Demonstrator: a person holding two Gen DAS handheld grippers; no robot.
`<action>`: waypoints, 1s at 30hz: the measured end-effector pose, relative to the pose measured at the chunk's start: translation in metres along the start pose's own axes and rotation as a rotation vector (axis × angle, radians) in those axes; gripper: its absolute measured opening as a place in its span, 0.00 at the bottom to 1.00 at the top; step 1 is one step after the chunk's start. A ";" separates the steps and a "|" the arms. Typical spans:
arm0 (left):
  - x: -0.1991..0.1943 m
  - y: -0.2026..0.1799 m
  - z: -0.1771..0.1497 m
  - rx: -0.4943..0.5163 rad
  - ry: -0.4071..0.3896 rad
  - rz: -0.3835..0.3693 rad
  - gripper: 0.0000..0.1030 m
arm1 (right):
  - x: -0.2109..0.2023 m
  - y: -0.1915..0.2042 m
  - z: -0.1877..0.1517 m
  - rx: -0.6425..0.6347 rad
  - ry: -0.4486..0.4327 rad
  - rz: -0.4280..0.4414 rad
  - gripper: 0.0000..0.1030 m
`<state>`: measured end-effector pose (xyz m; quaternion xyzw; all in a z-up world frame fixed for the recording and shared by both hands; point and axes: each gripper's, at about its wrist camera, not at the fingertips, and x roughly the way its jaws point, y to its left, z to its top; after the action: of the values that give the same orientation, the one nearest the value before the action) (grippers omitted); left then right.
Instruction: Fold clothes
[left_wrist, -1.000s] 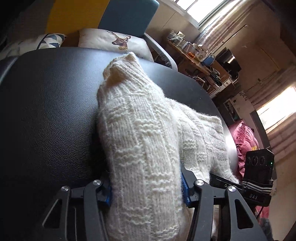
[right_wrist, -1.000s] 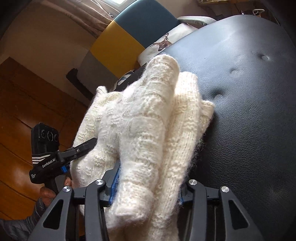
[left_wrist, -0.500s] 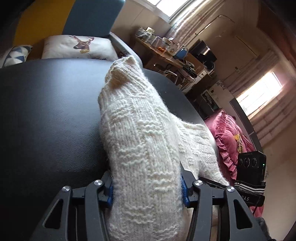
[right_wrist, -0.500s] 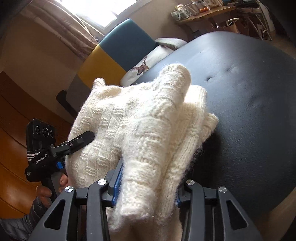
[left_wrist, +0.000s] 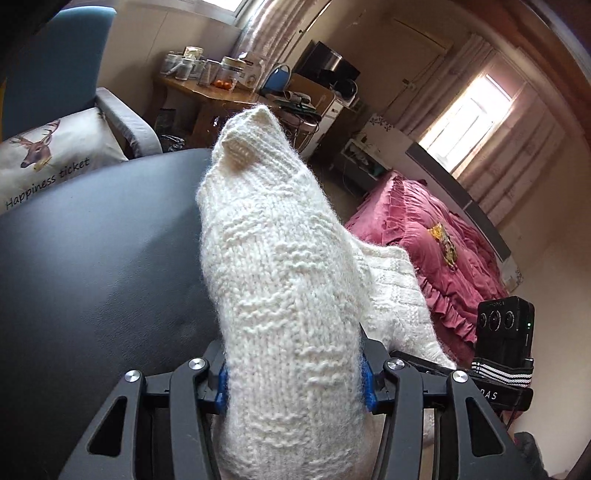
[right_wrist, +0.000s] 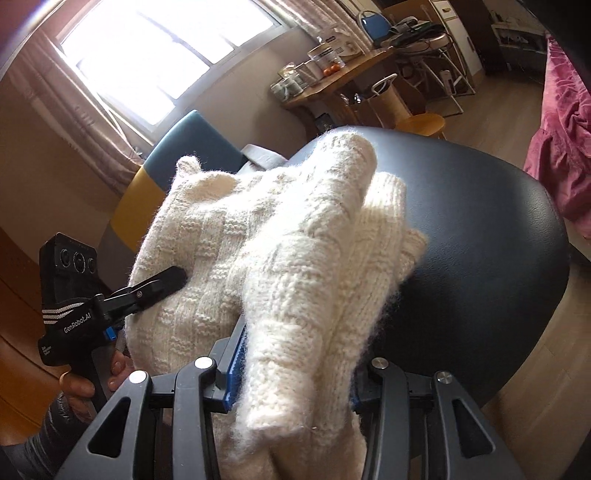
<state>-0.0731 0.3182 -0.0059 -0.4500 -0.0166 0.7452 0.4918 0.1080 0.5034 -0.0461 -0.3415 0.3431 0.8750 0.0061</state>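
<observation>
Cream knit sweater (left_wrist: 284, 295), basket-weave texture, bunched in thick folds and held up over the near edge of a black padded seat (left_wrist: 92, 258); one rolled fold rises straight ahead of the left gripper (left_wrist: 293, 373), whose blue-padded jaws press into the knit on both sides, so it is pinching the sweater. Right gripper (right_wrist: 291, 384) likewise clamped on a thick roll of the same sweater (right_wrist: 295, 258), fabric filling the whole gap between its blue pads. In the right wrist view the left gripper (right_wrist: 173, 280) appears to the left of the right one, its black finger lying against the sweater's side; a hand (right_wrist: 79, 387) grips its handle below. In the left wrist view the right gripper's body (left_wrist: 504, 343) sits to the right, partly behind the knit. Beyond the left gripper: deer-print cushion (left_wrist: 48, 155) on a blue-and-grey armchair (left_wrist: 122, 114) far left, wooden table (left_wrist: 229, 92) with jars ahead, pink bedspread (left_wrist: 436, 251) to the right. Beyond the right gripper: bright window (right_wrist: 155, 55) upper left, wooden floor (right_wrist: 535, 369) to the lower right
</observation>
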 end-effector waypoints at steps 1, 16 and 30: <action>0.009 -0.002 0.005 0.004 0.013 0.007 0.51 | 0.001 -0.006 0.003 0.003 -0.001 -0.013 0.41; 0.071 0.012 0.006 -0.056 0.091 0.120 0.66 | 0.001 -0.051 0.021 0.003 -0.038 -0.110 0.46; 0.000 -0.002 -0.018 0.003 -0.062 0.180 0.65 | -0.061 0.037 0.011 -0.389 -0.128 -0.140 0.45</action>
<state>-0.0592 0.3118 -0.0153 -0.4258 0.0099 0.7999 0.4229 0.1395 0.4959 0.0187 -0.3031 0.1424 0.9420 0.0224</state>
